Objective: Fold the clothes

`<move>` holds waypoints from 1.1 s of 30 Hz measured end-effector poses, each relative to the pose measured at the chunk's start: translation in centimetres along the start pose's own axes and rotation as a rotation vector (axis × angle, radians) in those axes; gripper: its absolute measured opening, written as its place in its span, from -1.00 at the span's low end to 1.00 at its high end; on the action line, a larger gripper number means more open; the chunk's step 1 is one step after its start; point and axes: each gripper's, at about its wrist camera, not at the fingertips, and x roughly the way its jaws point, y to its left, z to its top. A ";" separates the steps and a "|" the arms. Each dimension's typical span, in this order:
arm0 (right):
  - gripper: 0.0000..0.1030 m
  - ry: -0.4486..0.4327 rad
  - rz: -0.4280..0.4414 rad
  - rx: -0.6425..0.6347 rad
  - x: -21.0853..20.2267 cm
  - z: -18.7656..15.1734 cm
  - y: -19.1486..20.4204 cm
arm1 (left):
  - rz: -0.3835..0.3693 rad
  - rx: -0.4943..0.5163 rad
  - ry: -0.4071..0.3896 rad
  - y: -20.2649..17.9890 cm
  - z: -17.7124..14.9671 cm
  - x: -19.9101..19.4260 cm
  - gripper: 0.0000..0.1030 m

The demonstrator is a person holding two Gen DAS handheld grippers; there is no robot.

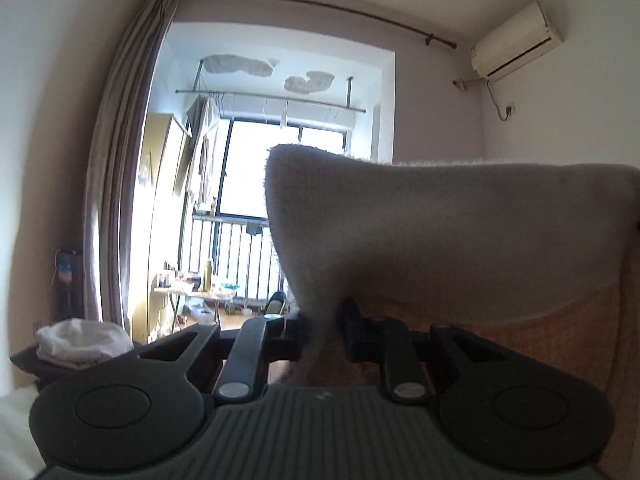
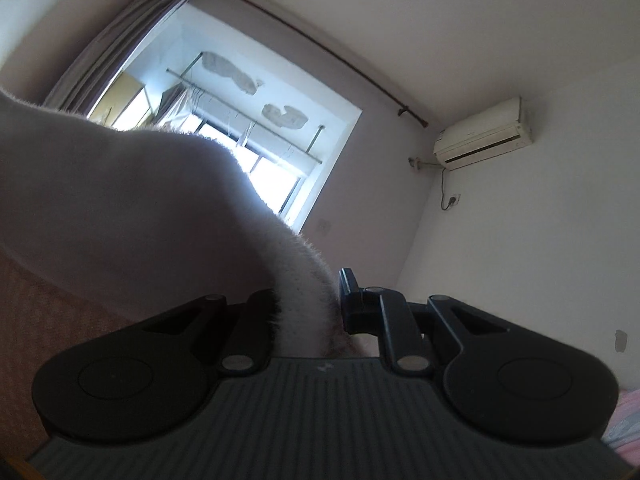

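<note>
Both grippers pinch the fuzzy garment aloft.

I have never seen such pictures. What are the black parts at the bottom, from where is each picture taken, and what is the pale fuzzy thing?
No robot is here: a person holds one tool in each hand. Each picture comes from a wide-angle camera mounted on a tool, looking forward along its two black fingers. The left hand-held gripper is shut on a pale fuzzy knitted garment, and the right hand-held gripper pinches the same cloth. The garment is lifted, so it hides much of the room. Behind it you see a bright balcony window, a grey curtain and a white wall air conditioner. The left view also shows a folded white cloth pile lying at the left.
</note>
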 end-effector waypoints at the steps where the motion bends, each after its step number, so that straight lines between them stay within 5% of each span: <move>1: -0.77 -0.019 -0.005 0.015 -0.2 0.8 -0.7 | 0.001 0.012 -0.031 -0.3 1.0 -0.8 -0.62; 8: -0.76 -0.125 -0.021 0.119 -1.3 6.2 -6.1 | -0.009 0.037 -0.187 -2.7 6.9 -6.3 -0.67; 23: -0.75 -0.341 -0.068 0.155 -8.9 14.2 -13.4 | -0.036 0.047 -0.445 -6.3 11.9 -18.4 -0.67; 27: -0.74 -0.377 -0.063 0.162 -10.5 15.1 -14.7 | -0.040 0.048 -0.462 -7.0 11.9 -20.3 -0.67; 33: -0.73 -0.331 -0.032 0.129 -8.5 13.7 -13.4 | -0.023 0.039 -0.381 -6.7 10.4 -18.6 -0.67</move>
